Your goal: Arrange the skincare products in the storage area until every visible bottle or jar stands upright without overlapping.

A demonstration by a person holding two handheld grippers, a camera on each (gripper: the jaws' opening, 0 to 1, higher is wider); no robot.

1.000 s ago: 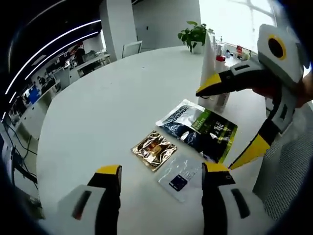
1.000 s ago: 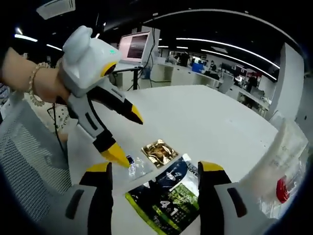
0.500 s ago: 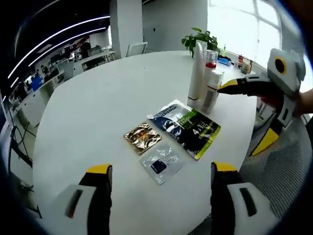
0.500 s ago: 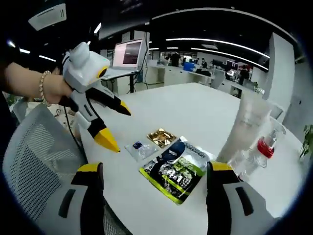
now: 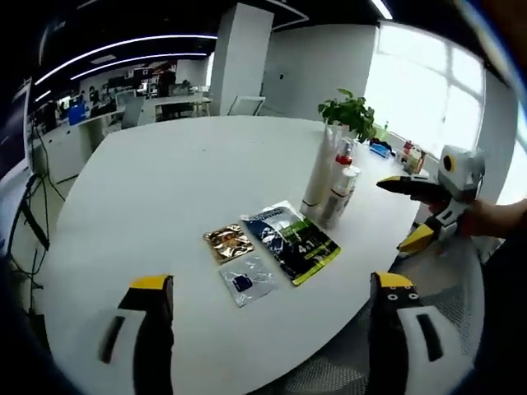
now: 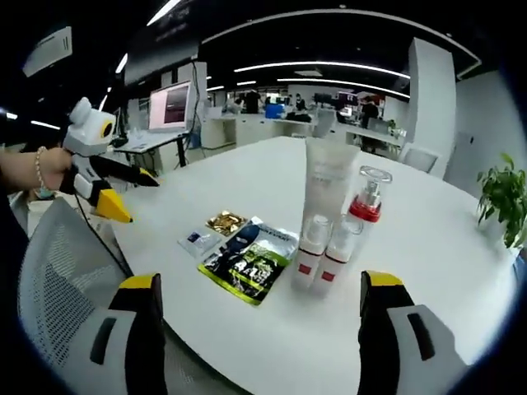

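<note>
On the round white table (image 5: 165,189) three products stand upright, close together: a tall white tube (image 6: 328,185), a clear bottle with a red pump (image 6: 352,220) and a small clear bottle (image 6: 310,251). The tube (image 5: 317,174) and pump bottle (image 5: 339,188) also appear in the left gripper view. Beside them lie flat a dark-and-green pouch (image 6: 247,263), a gold sachet (image 6: 222,222) and a clear sachet (image 6: 198,240). My left gripper (image 5: 272,281) and right gripper (image 6: 260,280) are both open, held off the table's edge with nothing between their jaws. Each shows in the other's view: the right gripper (image 5: 399,212) and the left gripper (image 6: 136,196).
A potted plant (image 5: 350,115) stands at the table's far side behind the bottles. A grey mesh chair (image 6: 58,280) sits at the table's near edge. Desks and a lit monitor (image 6: 173,103) fill the office behind. Wide bare tabletop surrounds the products.
Both grippers have drawn back from the table, so the products look smaller and farther. The sachets, pouch and bottles stay where they were.
</note>
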